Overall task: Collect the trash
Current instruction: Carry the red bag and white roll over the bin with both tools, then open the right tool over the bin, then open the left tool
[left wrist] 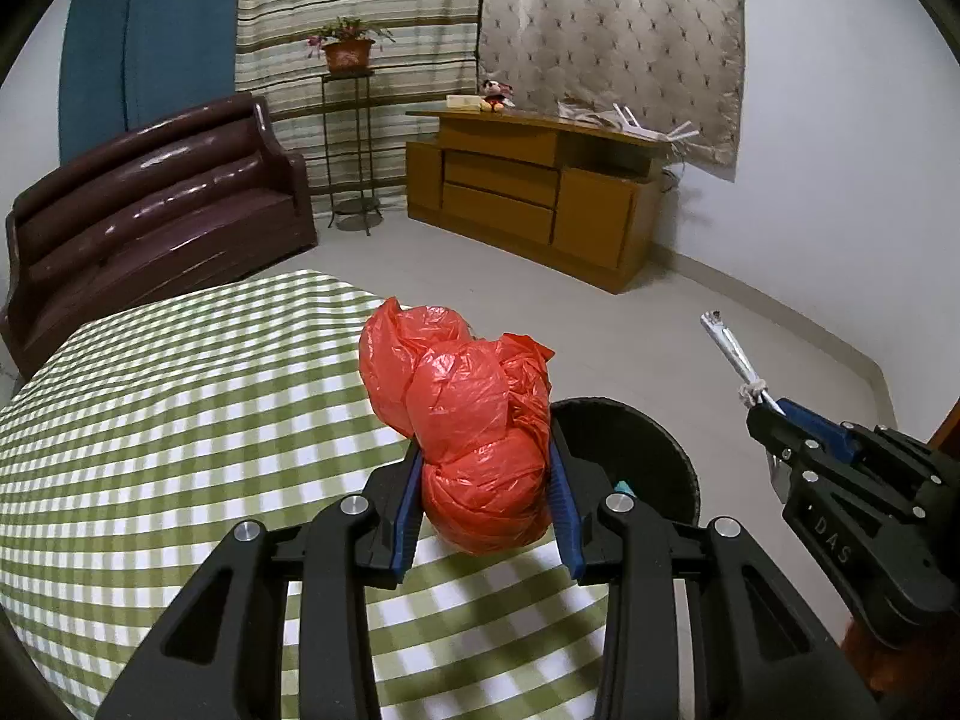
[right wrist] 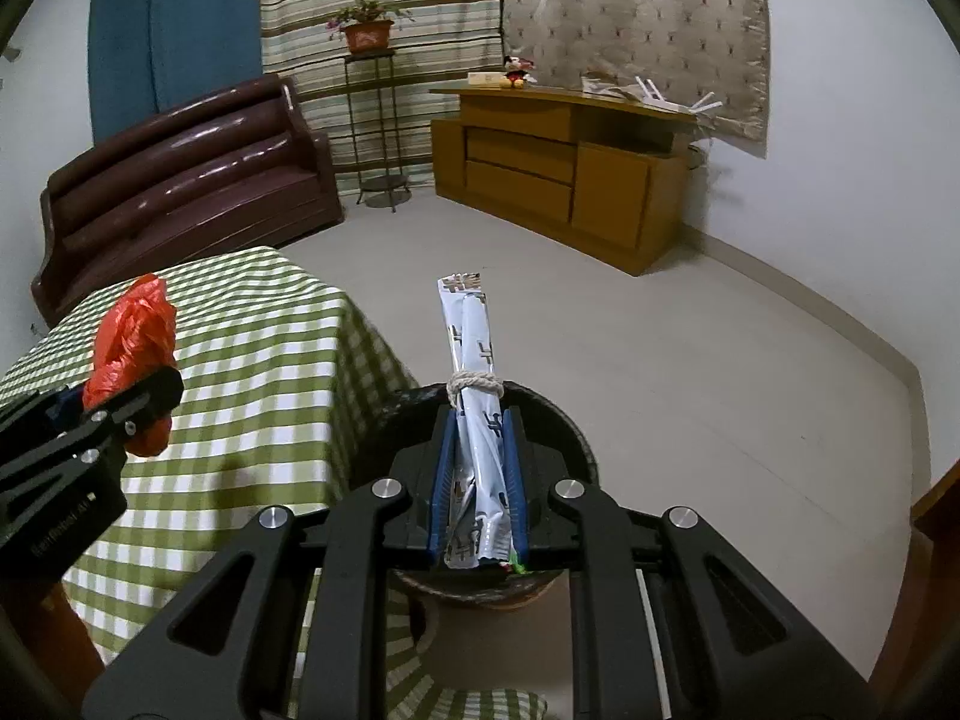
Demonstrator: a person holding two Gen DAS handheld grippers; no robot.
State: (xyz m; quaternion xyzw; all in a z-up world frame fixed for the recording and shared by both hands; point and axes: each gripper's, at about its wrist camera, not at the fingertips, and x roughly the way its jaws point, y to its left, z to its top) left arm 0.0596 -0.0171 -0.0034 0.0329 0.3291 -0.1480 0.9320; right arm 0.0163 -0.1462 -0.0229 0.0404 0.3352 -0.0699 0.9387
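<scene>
While both your tongs are loaded, the black bin [left wrist: 636, 456] sits below them beside the bench [left wrist: 180, 420].
Your left tongs [left wrist: 486, 468] are clamped on the crumpled red bag [left wrist: 474, 414] above the bench edge; your right tongs [right wrist: 478, 468] pinch the string-tied wrapper [right wrist: 474, 390] over the bin.
</scene>
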